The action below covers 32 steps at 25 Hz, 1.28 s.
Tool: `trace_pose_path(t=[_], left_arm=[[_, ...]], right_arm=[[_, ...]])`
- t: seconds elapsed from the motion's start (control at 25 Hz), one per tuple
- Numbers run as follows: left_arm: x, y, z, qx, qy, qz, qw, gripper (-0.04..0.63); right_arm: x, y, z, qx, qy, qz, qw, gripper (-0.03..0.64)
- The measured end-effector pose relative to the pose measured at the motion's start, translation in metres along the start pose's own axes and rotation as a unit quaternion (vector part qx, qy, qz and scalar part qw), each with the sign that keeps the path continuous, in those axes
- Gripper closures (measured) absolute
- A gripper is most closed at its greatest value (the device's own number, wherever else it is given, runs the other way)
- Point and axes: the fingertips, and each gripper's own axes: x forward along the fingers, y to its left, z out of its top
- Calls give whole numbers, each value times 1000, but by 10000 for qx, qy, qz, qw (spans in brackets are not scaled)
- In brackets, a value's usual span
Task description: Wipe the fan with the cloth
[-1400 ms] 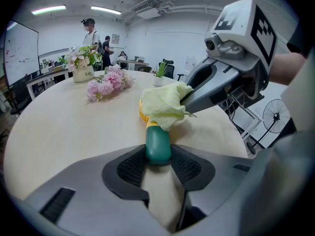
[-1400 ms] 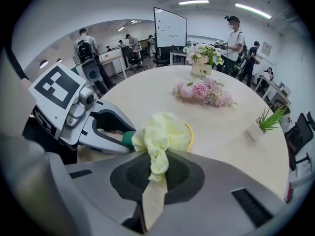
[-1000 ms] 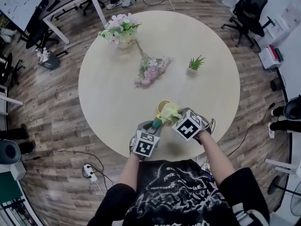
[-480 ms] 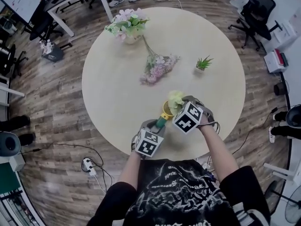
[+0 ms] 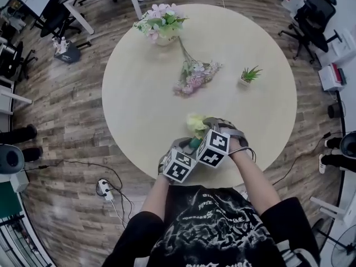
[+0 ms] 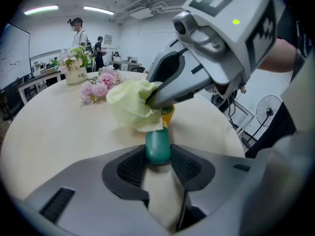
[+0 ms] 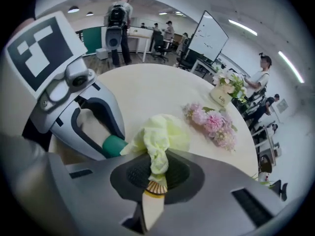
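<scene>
1. Fan [image 6: 158,146]: a small hand fan with a teal handle and a yellow head, held over the near edge of the round table [image 5: 139,99], just in front of the person.
2. The left gripper [image 6: 158,157] is clamped on the teal handle, both pads pressing its sides, so the fan's head points away toward the table's middle.
3. The right gripper [image 7: 156,173] sits just right of the left one, its jaws pinched on a bunched pale yellow-green cloth [image 7: 160,134]. The cloth lies draped over the fan's head and touches it. In the right gripper view only a sliver of ribbed yellow grille shows beneath it.
4. Judged from this, wiping is under way: the cloth is in contact with the head and covers most of it. How much of the grille has been cleaned cannot be told, and the handle shows no contact with the cloth, so that part seems left to do.
5. Farther off, well apart from the grippers, a pink flower sprig [image 5: 196,77] lies mid-table, with a small potted plant [image 5: 250,74] to its right.
6. A vase of flowers [image 5: 163,25] stands at the far edge.
</scene>
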Motion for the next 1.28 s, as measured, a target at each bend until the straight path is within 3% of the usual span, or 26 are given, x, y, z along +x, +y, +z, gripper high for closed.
trace_pose_path(t=[0.24, 0.44, 0.64, 1.0, 1.28], left_arm=[[0, 1, 1, -54, -51, -35, 10000, 414], [-1, 3, 0, -53, -75, -24, 10000, 414], [-2, 2, 0, -79, -77, -67, 9999, 416], [-1, 0, -1, 118, -118, 43, 9999, 415], [-2, -1, 0, 100, -120, 3, 9999, 416]], right_arm=[[-1, 19, 3, 18, -56, 347, 9994, 577], [-2, 52, 15, 200, -273, 1026, 9942, 577], [-2, 65, 21, 207, -342, 1339, 9902, 577], [-10, 81, 15, 903, -283, 2727, 9574, 580], [-22, 83, 2, 1372, -563, 2875, 9462, 580]])
